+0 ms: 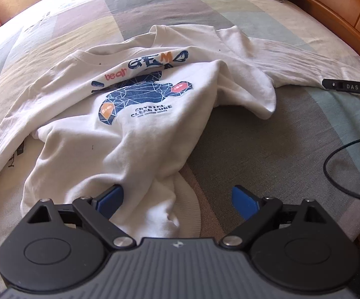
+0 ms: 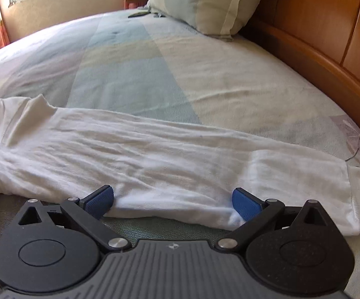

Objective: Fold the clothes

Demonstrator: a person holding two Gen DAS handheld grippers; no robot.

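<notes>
Right claw [image 2: 172, 203] wide, straddling sleeve [image 2: 170, 154], apparently lining up a grab | left claw [image 1: 177, 199] wide over sweatshirt [image 1: 120, 114] hem | bed [image 2: 180, 62] supports it

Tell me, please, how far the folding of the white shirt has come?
Early stage. Done: the sweatshirt lies print-up on the bed, one sleeve stretched flat. In hand: nothing; the left gripper and right gripper are both open at the cloth. Left: every fold.
</notes>
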